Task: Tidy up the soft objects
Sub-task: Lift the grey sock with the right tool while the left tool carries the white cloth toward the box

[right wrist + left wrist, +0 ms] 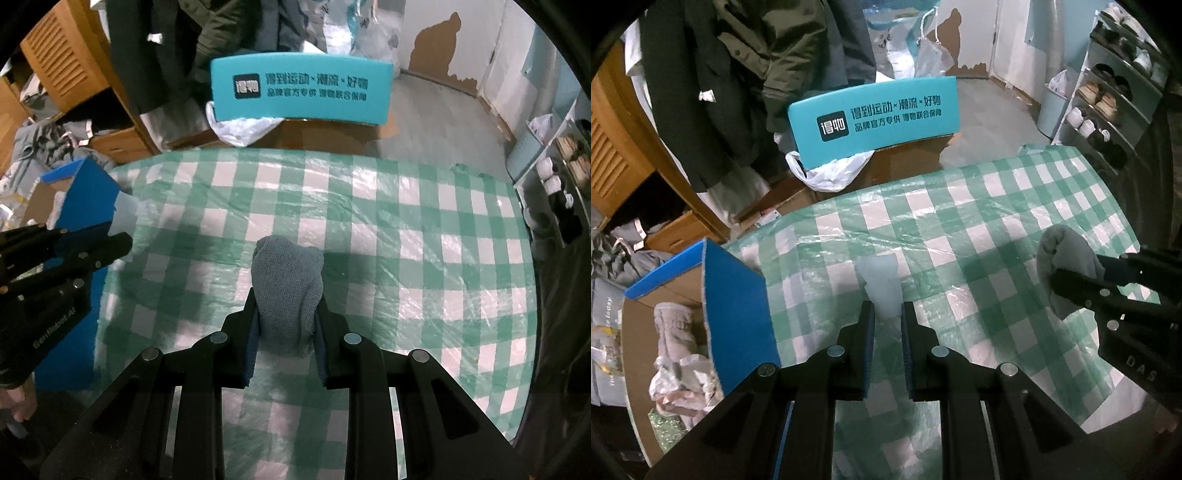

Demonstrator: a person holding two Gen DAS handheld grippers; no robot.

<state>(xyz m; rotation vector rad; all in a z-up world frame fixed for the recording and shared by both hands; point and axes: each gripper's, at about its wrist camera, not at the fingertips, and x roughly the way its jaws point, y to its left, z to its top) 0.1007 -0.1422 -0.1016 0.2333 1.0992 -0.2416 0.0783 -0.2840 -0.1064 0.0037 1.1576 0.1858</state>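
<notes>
My left gripper (888, 317) is closed on a pale, translucent white soft item (881, 288), which stands out ahead of the fingertips toward 12 o'clock, above the checked tablecloth (960, 206). I cannot tell what kind of item it is. My right gripper (286, 321) is clamped on a grey knitted sock (286, 280), bunched into a rounded bundle that rises out between the two fingers (242, 332). In the left wrist view that same sock and gripper sit at 3 o'clock, well apart from the white item.

The green-and-white cloth is covered by a clear plastic sheet with visible creases. At 9 o'clock in the left wrist view, a cardboard box (635, 350) with a blue flap (738, 314) stands against the table edge; pale pinkish cloth pieces (679, 354) lie inside it. At 12 o'clock beyond the table, a teal box lid (873, 114) with printed characters leans on a brown carton, with a white plastic bag (827, 173) just beneath it. Dark coats (738, 74) hang at 11 o'clock. A shoe rack (1108, 107) stands at 2 o'clock.
</notes>
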